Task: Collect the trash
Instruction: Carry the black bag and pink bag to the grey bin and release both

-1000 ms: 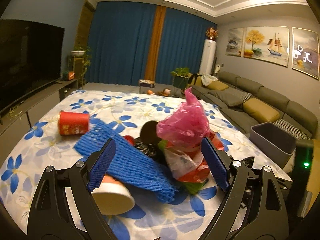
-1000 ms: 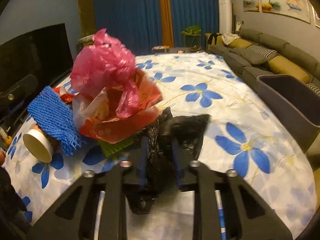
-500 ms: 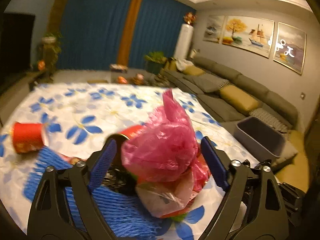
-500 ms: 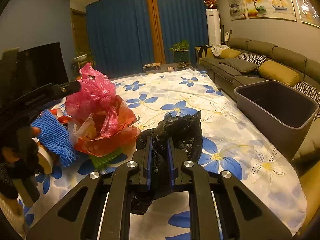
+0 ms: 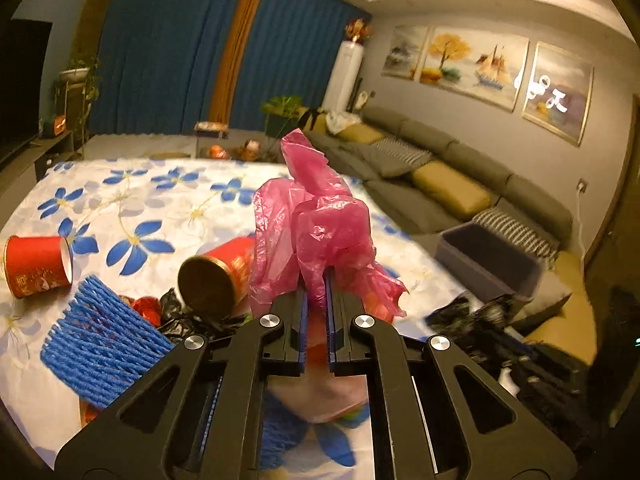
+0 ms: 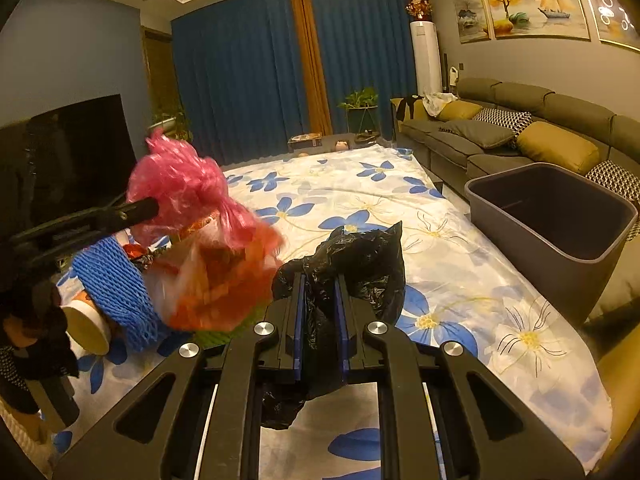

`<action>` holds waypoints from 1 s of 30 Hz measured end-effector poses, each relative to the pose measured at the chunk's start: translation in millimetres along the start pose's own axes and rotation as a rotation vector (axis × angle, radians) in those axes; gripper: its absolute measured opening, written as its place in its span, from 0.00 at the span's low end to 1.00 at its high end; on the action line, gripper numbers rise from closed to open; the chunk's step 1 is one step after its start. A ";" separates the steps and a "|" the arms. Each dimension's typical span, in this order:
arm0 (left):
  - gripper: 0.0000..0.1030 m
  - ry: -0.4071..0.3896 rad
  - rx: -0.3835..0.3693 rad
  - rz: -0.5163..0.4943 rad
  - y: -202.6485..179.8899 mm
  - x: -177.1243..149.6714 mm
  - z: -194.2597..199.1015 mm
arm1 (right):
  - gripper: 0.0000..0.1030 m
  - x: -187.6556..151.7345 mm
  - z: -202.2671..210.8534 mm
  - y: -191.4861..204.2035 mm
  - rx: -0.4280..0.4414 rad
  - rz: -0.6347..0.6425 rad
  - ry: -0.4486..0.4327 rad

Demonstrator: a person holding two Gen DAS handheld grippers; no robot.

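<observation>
The left gripper (image 5: 316,280) has just been closing, and its blue-padded jaws now pinch the crumpled pink plastic bag (image 5: 316,216), whose thin film stands up above the fingertips. The right gripper (image 6: 318,280) is clamped on a crinkled black plastic bag (image 6: 352,264), which bulges past the fingertips and hangs below them.

Other places are given from the pink plastic bag. In the left wrist view, just beside it to the left, a red paper cup (image 5: 218,276) lies on its side with its mouth toward the camera. Lower left lies a blue foam net sleeve (image 5: 100,348), and farther left a second red paper cup (image 5: 36,266), also on its side. Under the bag sits blurred red and clear packaging (image 6: 216,296), seen from the right wrist. All of it rests on a white tablecloth with blue flowers (image 6: 460,280). Well apart to the right, a grey rectangular plastic bin (image 6: 560,216) stands open against the grey sofa (image 6: 520,120).
</observation>
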State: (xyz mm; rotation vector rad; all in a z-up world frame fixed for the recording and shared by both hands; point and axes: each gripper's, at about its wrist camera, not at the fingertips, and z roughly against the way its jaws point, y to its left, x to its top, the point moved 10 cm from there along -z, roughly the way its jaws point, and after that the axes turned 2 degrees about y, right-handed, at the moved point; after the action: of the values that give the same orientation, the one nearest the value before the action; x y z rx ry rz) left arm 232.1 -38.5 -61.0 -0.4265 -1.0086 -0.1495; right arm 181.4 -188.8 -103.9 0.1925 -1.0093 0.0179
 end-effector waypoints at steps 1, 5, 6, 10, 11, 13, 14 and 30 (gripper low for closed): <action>0.06 -0.021 -0.002 -0.003 -3.4 4.8 7.2 | 0.14 1.4 1.9 -0.5 -0.001 0.000 -0.004; 0.06 -0.080 -0.018 0.001 -13.8 20.4 30.6 | 0.14 8.2 10.8 -2.0 0.001 -0.003 -0.028; 0.06 -0.094 -0.014 -0.005 -17.0 24.0 36.3 | 0.14 10.3 12.6 -2.7 0.001 -0.003 -0.035; 0.06 -0.123 -0.004 -0.020 -27.1 32.0 47.6 | 0.14 21.2 22.2 -5.7 0.002 0.001 -0.065; 0.06 -0.127 -0.001 -0.025 -30.5 32.9 48.7 | 0.14 23.7 24.3 -7.1 0.000 0.003 -0.072; 0.06 -0.132 0.003 -0.033 -35.4 33.6 50.0 | 0.14 28.4 29.0 -10.6 0.000 0.004 -0.087; 0.06 -0.134 0.002 -0.037 -38.2 33.6 49.9 | 0.14 30.8 31.3 -12.9 -0.002 0.004 -0.094; 0.06 -0.113 -0.046 -0.097 -97.9 32.2 20.7 | 0.14 58.8 51.5 -65.2 -0.060 -0.005 -0.168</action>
State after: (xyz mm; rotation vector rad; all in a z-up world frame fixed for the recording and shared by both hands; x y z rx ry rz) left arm 202.1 -116.5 2.7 -0.4322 -1.1396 -0.2381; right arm 176.3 -265.9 -37.6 0.1439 -1.1754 -0.0337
